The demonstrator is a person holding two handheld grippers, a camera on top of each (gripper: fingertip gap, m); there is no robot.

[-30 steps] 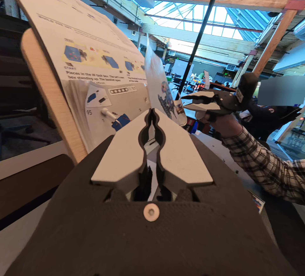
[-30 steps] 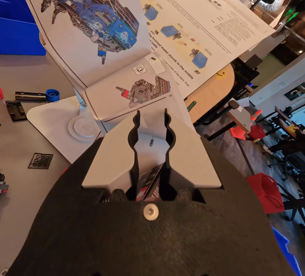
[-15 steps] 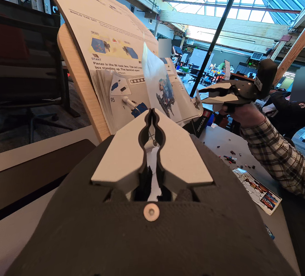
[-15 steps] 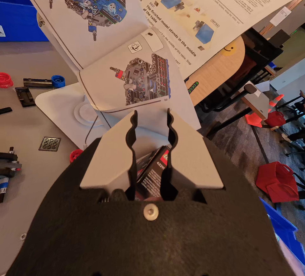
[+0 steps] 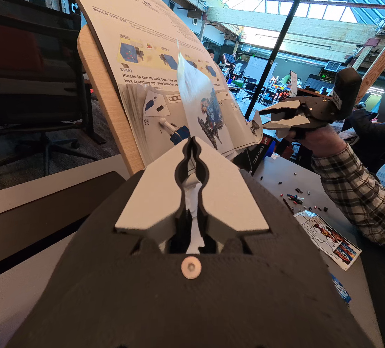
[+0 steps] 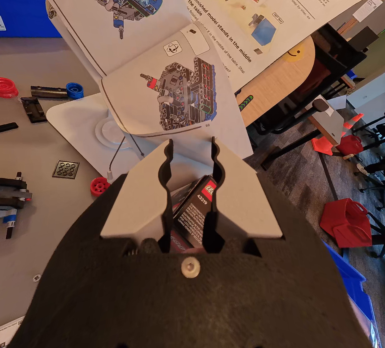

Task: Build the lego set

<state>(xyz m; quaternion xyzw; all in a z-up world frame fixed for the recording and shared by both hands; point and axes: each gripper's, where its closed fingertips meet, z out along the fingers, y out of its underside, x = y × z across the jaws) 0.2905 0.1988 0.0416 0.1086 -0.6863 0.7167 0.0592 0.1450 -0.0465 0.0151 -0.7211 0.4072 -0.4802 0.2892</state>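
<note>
Left hand-held gripper (image 5: 192, 140) seemingly pinches booklet (image 5: 208, 113); right hand-held gripper (image 6: 191, 140) gapes

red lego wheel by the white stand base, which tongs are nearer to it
Right. The open right tongs hang just above the red wheel, beside the stand base. The shut left tongs are at the booklet, where no wheel shows.

Orange traffic cones (image 6: 325, 140) and red bins (image 6: 348, 225) sit on the floor beside a black chair (image 5: 41, 92).

A red wheel (image 6: 99, 186) and blue wheel (image 6: 74, 89) are lying on the grey desk (image 6: 27, 157); a plaid sleeve (image 5: 350, 190) is showing black and white.
</note>
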